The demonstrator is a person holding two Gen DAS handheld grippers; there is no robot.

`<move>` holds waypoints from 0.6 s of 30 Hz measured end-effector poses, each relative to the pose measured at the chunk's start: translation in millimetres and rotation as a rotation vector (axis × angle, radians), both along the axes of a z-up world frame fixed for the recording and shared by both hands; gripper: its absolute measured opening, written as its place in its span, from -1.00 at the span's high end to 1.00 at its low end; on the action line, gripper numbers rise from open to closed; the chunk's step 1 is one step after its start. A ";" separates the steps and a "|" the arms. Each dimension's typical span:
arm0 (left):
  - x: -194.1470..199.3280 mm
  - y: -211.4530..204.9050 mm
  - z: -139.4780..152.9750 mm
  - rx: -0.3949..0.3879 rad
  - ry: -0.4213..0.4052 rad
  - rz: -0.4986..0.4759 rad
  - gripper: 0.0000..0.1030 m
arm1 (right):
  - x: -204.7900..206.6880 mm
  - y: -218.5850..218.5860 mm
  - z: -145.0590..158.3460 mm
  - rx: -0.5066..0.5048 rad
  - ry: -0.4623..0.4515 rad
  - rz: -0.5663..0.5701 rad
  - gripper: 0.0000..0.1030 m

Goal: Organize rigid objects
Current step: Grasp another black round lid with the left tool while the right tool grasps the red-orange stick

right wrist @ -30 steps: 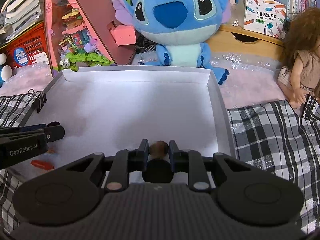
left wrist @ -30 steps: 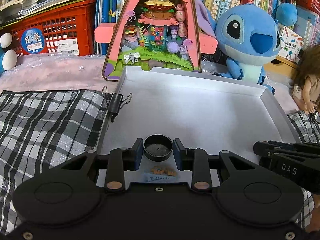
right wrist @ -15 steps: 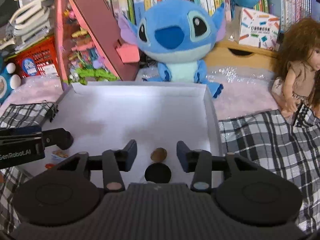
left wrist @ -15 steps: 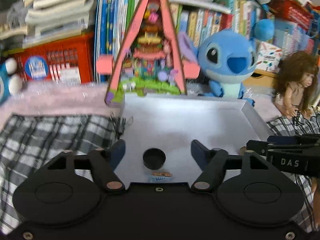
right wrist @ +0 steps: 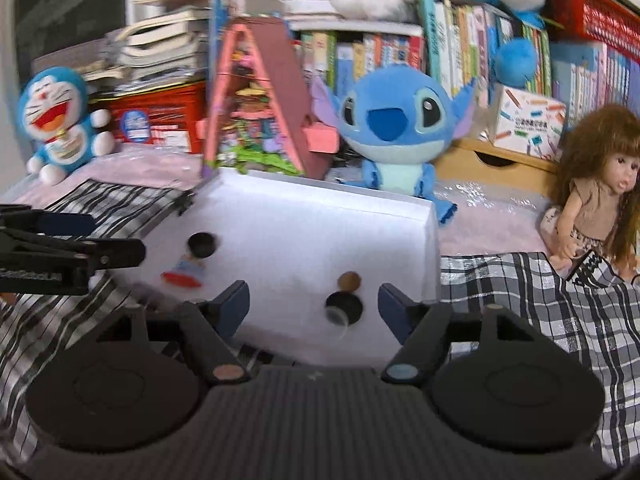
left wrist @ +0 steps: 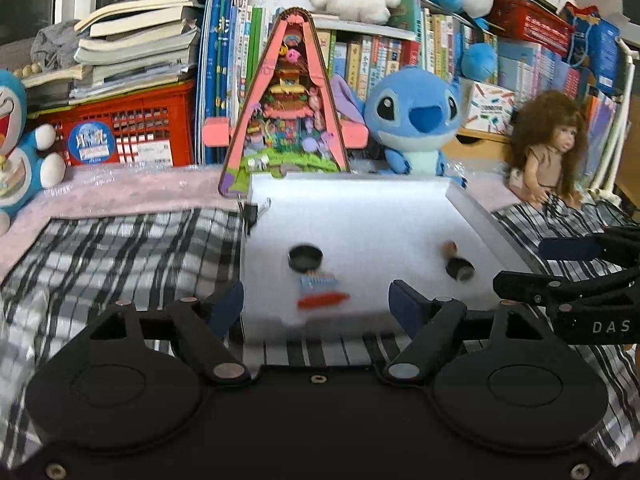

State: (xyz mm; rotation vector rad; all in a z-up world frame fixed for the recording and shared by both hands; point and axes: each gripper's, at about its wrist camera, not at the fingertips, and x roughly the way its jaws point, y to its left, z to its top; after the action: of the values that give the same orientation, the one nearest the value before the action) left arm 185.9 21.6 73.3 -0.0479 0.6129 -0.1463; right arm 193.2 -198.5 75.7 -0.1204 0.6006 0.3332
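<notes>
Left wrist view: stamp [left wrist: 457,263] on its side, knob toward tray's [left wrist: 476,208] far wall; both tools spread, empty.

Two low wrist views from the near edge, both facing the white tray [left wrist: 360,208] [right wrist: 320,220].

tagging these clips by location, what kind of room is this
Probably a child's bedroom or playroom: a Stitch plush and doll sit before shelves of children's books, and the white tray rests on plaid bedding.
</notes>
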 end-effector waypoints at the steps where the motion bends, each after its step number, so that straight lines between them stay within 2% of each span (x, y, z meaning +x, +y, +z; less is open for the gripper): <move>1: -5.9 0.6 -2.2 -0.006 0.002 -0.003 -0.52 | -6.7 0.4 -0.9 0.000 -0.004 0.013 -0.63; 11: -55.2 4.7 -22.2 -0.029 0.000 -0.007 -0.53 | -59.5 -7.7 -15.6 0.047 -0.023 0.064 -0.68; 18: -88.9 7.3 -39.6 -0.036 0.002 -0.010 -0.53 | -91.0 -23.0 -39.1 0.109 -0.012 0.064 -0.70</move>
State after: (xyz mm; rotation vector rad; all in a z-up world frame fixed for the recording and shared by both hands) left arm 97.0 28.9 33.7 -0.0793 0.6129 -0.1672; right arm 102.2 -221.5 36.6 -0.0374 0.5662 0.4263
